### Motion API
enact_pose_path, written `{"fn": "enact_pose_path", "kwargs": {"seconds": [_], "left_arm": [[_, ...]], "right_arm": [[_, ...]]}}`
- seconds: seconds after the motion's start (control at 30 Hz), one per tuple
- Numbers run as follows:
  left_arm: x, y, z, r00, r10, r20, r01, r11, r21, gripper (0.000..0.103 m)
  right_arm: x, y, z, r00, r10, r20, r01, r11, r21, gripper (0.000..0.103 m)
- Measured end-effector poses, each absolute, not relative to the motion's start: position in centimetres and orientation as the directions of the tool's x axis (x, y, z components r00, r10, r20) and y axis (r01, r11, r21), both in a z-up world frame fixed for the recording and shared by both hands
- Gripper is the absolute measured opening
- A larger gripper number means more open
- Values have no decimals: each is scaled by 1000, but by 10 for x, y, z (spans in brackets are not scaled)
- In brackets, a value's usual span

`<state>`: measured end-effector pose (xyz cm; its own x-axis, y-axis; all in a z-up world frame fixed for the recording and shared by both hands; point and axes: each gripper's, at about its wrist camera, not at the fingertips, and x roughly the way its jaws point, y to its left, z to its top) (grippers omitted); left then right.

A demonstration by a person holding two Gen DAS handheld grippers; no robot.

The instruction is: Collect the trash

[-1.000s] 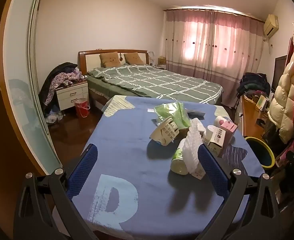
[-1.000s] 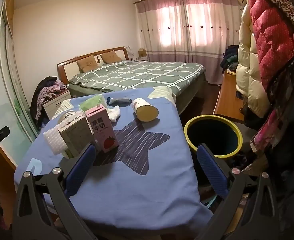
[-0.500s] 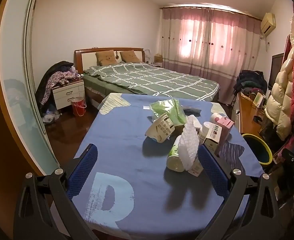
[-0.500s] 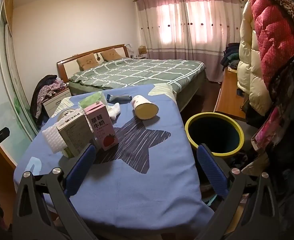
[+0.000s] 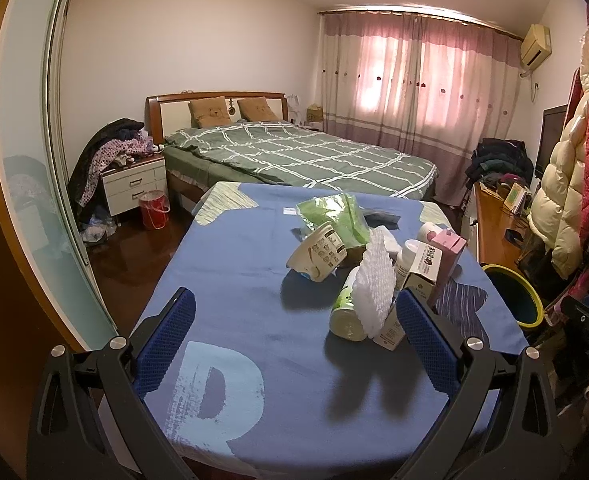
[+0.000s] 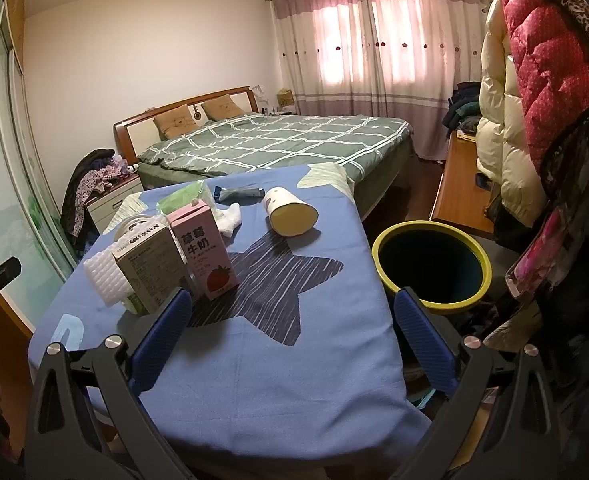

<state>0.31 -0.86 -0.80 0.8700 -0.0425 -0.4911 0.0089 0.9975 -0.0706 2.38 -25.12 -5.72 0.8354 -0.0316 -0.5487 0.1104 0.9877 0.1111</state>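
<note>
Easing both empty, spread claws closer, your left gripper and right gripper have barely shifted (nothing collected yet), so the trash pile still clusters toward the table's right edge beside the bin.

Pretty dim room, pink glow through the curtains, soft shadows on the tablecloth, heavy fisheye warping and dark corners.
</note>
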Motion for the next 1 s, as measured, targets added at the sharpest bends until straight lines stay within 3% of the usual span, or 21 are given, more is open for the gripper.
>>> {"fn": "enact_pose_path", "kwargs": {"seconds": [1.0], "left_arm": [[7,-10,-13,861,-53,-505,18,997,-74,99]], "right_arm": [[26,-253,-59,827,-13,-561,103,986,129,97]]}}
